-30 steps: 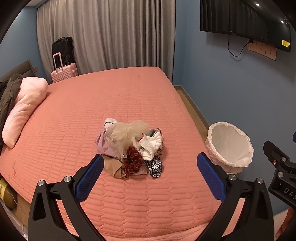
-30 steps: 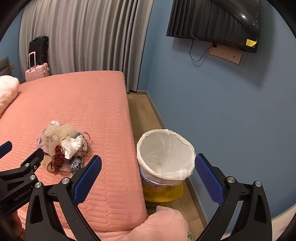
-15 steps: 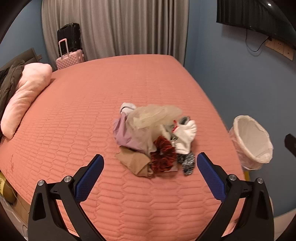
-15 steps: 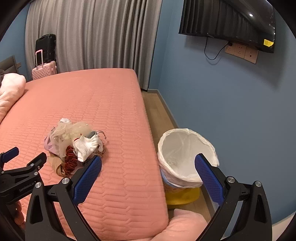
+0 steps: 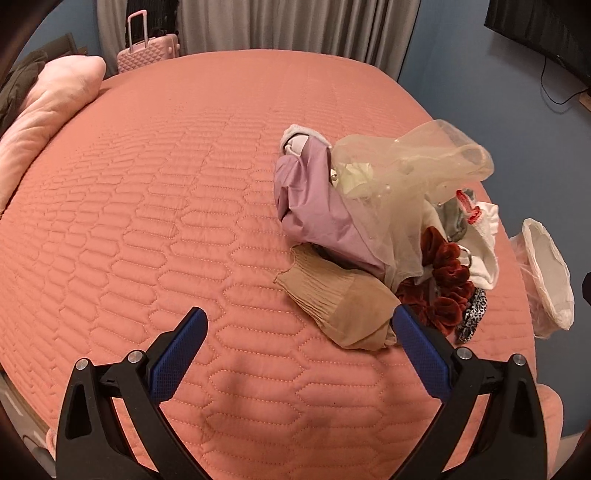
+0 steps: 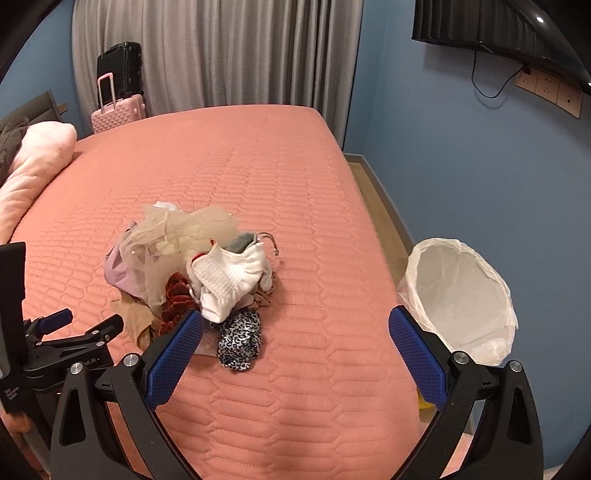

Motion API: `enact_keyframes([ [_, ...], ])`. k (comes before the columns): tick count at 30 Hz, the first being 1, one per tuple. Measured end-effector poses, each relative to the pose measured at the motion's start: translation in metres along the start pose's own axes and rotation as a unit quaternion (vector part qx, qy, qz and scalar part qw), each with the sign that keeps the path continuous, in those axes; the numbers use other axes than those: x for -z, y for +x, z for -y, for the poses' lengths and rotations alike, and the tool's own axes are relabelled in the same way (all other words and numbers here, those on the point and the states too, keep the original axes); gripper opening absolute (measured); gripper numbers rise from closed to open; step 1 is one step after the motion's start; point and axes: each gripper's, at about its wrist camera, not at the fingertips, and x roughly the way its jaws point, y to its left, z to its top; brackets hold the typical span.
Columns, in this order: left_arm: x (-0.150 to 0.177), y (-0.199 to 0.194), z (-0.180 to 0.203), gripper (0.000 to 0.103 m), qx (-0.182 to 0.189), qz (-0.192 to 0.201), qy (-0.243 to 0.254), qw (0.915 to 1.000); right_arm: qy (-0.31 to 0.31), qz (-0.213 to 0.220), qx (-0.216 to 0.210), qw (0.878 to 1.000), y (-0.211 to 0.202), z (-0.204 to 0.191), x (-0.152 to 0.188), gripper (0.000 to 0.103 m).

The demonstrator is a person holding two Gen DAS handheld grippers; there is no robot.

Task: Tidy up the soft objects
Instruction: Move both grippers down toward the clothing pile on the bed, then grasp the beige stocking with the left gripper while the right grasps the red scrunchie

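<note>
A heap of soft things lies on the salmon quilted bed (image 5: 184, 206): a lilac cloth (image 5: 314, 206), cream tulle (image 5: 410, 173), a tan stocking (image 5: 340, 299), a dark red scrunchie (image 5: 447, 280), a white sock (image 6: 229, 277) and a leopard-print scrunchie (image 6: 240, 339). My left gripper (image 5: 299, 350) hovers open just short of the tan stocking, holding nothing. My right gripper (image 6: 295, 350) is open over the bed's near edge, its left finger beside the leopard scrunchie. The left gripper (image 6: 74, 328) also shows at the right wrist view's left edge.
A white-lined bin (image 6: 461, 295) stands on the floor off the bed's right side. A pink pillow (image 5: 40, 110) lies at the bed's left. A pink suitcase (image 6: 118, 110) and a black one stand by the grey curtain. A TV (image 6: 498, 26) hangs on the blue wall.
Both grippers have moved forward and closer to the heap, which now looms larger in each view. The bin has slid toward the right edge. Both stay open.
</note>
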Motion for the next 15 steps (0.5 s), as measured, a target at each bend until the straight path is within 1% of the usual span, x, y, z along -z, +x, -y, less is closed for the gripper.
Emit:
enact_keyframes([
  [1,-0.001,0.005,-0.001,0.096,0.006,-0.009,-0.009,0.9999,-0.003,-0.003,-0.004,1.000,0.006,-0.005,-0.001,0.094],
  [3,-0.005,0.014,-0.004,0.096,0.024,-0.022,-0.030,0.9990,-0.007,-0.013,-0.011,1.000,0.019,-0.013,-0.002,0.088],
  [5,-0.008,0.019,-0.006,0.096,0.039,-0.027,-0.049,0.9977,-0.005,-0.025,-0.024,0.999,0.030,-0.020,-0.003,0.085],
  [7,-0.010,0.022,-0.005,0.095,0.051,-0.029,-0.052,0.9969,-0.001,-0.037,-0.040,0.999,0.040,-0.025,-0.003,0.080],
  [8,-0.009,0.024,-0.006,0.091,0.051,-0.030,-0.051,0.9969,0.000,-0.044,-0.045,0.998,0.044,-0.027,-0.002,0.076],
  [9,-0.009,0.026,-0.005,0.084,0.054,-0.034,-0.049,0.9968,0.000,-0.051,-0.051,0.997,0.050,-0.030,-0.001,0.069],
  [10,-0.008,0.028,-0.004,0.080,0.056,-0.040,-0.048,0.9965,-0.001,-0.059,-0.059,0.997,0.055,-0.033,0.000,0.066],
  [11,-0.006,0.031,-0.004,0.073,0.062,-0.046,-0.050,0.9958,-0.001,-0.066,-0.065,0.996,0.058,-0.035,0.002,0.061],
  [12,-0.005,0.032,-0.005,0.065,0.070,-0.050,-0.054,0.9949,-0.001,-0.071,-0.071,0.995,0.061,-0.038,0.004,0.059],
  [13,-0.003,0.033,-0.006,0.062,0.078,-0.054,-0.059,0.9937,0.000,-0.075,-0.077,0.994,0.064,-0.041,0.006,0.059],
  [14,-0.001,0.033,-0.008,0.057,0.088,-0.056,-0.066,0.9924,0.000,-0.080,-0.085,0.993,0.068,-0.044,0.008,0.056],
  [15,0.002,0.034,-0.010,0.049,0.094,-0.057,-0.071,0.9914,0.000,-0.087,-0.094,0.992,0.071,-0.047,0.010,0.051],
])
